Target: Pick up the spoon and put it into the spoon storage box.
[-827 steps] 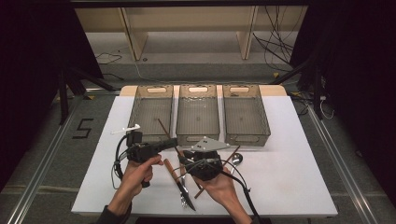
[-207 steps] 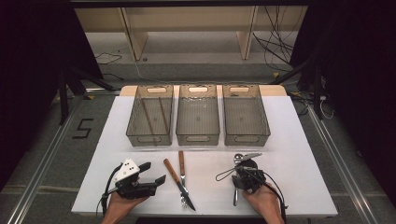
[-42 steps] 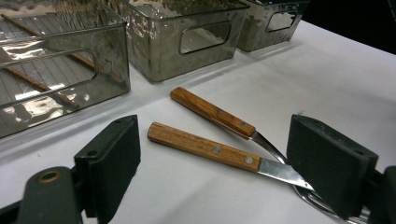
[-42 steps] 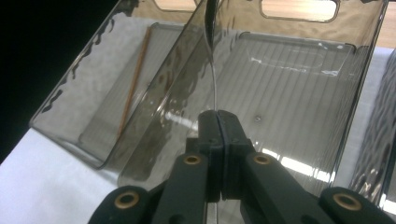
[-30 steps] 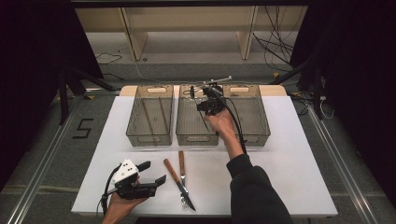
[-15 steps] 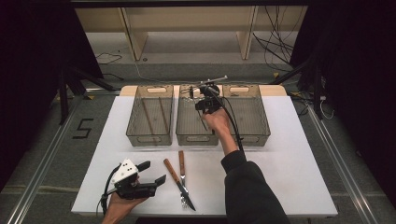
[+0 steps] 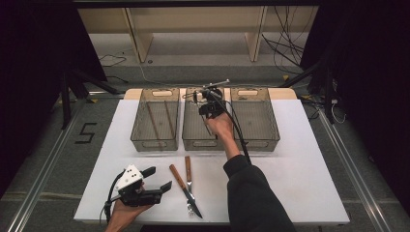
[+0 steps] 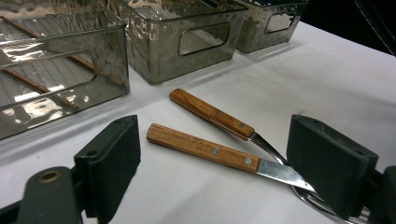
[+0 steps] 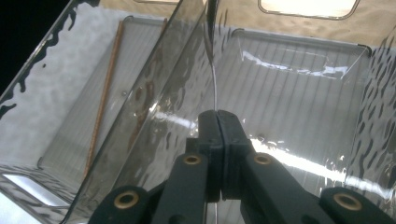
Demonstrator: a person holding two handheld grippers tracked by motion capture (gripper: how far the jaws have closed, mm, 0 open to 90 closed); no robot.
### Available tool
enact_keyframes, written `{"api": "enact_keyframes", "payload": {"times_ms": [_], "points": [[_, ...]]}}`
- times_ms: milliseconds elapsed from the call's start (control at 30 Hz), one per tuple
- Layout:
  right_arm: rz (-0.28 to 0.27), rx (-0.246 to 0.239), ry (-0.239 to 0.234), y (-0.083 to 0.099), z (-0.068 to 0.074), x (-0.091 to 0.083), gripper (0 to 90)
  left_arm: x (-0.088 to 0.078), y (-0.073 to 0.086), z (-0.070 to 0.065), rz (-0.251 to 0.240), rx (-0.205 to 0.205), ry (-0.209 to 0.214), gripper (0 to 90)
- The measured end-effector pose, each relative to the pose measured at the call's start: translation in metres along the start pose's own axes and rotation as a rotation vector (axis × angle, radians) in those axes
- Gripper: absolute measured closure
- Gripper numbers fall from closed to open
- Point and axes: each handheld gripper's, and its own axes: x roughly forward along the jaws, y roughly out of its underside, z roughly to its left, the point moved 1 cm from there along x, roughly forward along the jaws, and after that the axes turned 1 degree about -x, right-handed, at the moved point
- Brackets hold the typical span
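My right gripper (image 7: 207,101) hangs over the middle clear bin (image 7: 202,143), reached out on a dark-sleeved arm. In the right gripper view its jaws (image 9: 218,114) are shut on a thin metal utensil (image 9: 214,79), seen edge-on and pointing up along the bin's wall. My left gripper (image 7: 158,178) rests open at the table's front left, nothing between its jaws (image 8: 219,140). Just beyond its jaws lie a wooden-handled knife (image 8: 201,149) and a wooden-handled fork (image 8: 210,114), side by side on the white table (image 7: 300,169).
Three clear bins stand in a row at the table's far side. The left bin (image 7: 155,143) holds brown chopsticks (image 7: 152,121). The right bin (image 7: 263,143) stands beside the raised arm. A cable trails from the right gripper along the forearm.
My right gripper came from the table's front right to the middle bin with the metal utensil, and in the last second edged slightly left. The left gripper has stayed put.
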Motion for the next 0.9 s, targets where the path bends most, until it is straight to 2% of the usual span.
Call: {"api": "enact_keyframes", "payload": {"times_ms": [333, 400, 433, 500, 667, 767, 900], "points": [[0.011, 0.013, 0.004, 0.001, 0.000, 0.007, 87.8, 0.000, 0.000, 0.000, 0.001, -0.001, 0.001, 17.5], [0.008, 0.023, -0.027, 0.001, -0.001, 0.008, 74.3, 0.000, 0.000, 0.000, 0.001, -0.001, 0.001, 17.5], [0.004, 0.021, -0.049, 0.000, -0.001, 0.008, 72.6, 0.000, 0.000, 0.000, 0.000, -0.001, 0.001, 17.5], [-0.001, 0.011, -0.057, 0.000, 0.000, 0.005, 72.0, 0.000, 0.000, 0.000, 0.000, -0.001, 0.000, 17.5], [-0.004, -0.013, -0.089, -0.001, 0.002, -0.002, 63.8, 0.000, 0.000, 0.000, 0.001, 0.000, -0.003, 17.5], [-0.010, -0.055, -0.091, 0.000, 0.008, -0.010, 57.3, -0.001, 0.000, 0.001, 0.002, -0.004, -0.008, 17.5], [-0.013, -0.108, -0.123, 0.003, 0.016, -0.026, 48.6, -0.001, 0.000, 0.003, -0.011, -0.016, -0.018, 17.4]]}}
